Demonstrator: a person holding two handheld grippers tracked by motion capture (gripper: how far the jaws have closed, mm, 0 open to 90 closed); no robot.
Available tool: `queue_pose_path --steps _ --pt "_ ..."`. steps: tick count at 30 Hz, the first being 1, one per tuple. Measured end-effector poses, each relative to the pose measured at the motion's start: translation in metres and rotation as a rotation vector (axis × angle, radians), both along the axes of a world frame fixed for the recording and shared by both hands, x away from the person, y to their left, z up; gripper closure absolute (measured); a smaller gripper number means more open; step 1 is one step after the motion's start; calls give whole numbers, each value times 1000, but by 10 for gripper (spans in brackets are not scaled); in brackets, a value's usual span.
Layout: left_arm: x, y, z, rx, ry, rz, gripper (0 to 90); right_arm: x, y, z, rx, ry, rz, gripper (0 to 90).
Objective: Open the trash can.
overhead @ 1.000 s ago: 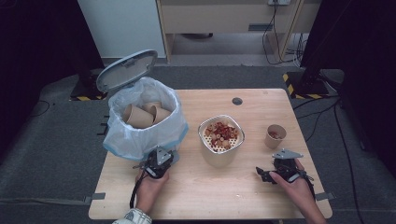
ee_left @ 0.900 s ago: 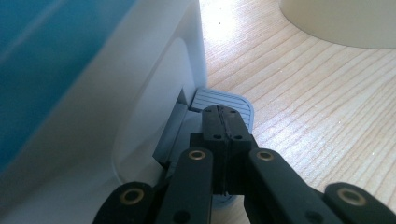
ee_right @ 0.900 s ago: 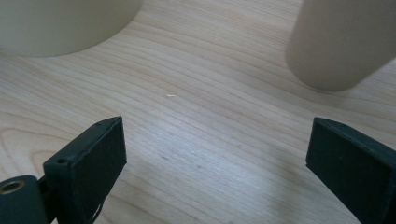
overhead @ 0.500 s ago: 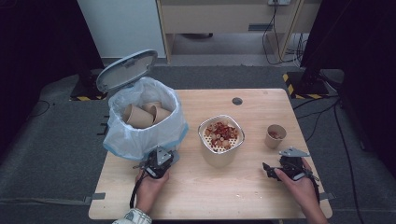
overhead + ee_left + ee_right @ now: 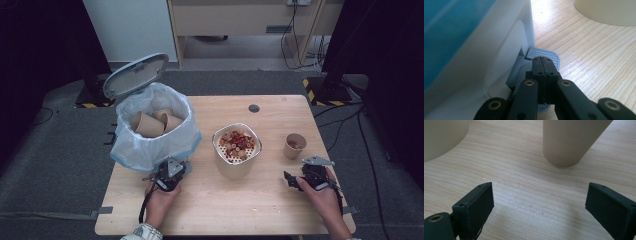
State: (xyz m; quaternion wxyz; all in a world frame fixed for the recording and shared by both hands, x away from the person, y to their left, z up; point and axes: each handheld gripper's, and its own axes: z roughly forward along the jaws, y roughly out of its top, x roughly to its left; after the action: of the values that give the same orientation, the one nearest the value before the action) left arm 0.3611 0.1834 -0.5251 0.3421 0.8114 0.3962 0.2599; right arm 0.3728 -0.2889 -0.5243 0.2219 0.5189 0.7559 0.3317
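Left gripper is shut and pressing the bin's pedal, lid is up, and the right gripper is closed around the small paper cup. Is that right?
Not quite. The right gripper is open with nothing between its jaws; the small paper cup stands apart, ahead of it, as the right gripper view shows. The left gripper is shut over the pedal, lid up.

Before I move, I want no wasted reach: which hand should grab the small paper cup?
Right. Its tongs stand open, empty, just below the small paper cup. The left tongs are shut, pressing the bin pedal, keeping the lid up.
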Motion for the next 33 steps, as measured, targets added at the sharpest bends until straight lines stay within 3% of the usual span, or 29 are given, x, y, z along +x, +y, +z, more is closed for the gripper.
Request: queue_pose_path --steps 5,11,21,30,33 --pt "0 0 0 2 -3 0 892 3 -2 7 2 2 -3 83" --pt "-1 0 0 -4 -3 5 892 8 -5 19 -29 26 23 73" --pt "0 0 0 -2 -3 4 892 21 -5 38 -12 7 29 63" --pt "0 -1 0 0 -5 4 892 43 -3 39 -9 1 18 64" --pt "0 0 0 -2 -2 3 892 50 -4 34 -1 -5 -11 66"
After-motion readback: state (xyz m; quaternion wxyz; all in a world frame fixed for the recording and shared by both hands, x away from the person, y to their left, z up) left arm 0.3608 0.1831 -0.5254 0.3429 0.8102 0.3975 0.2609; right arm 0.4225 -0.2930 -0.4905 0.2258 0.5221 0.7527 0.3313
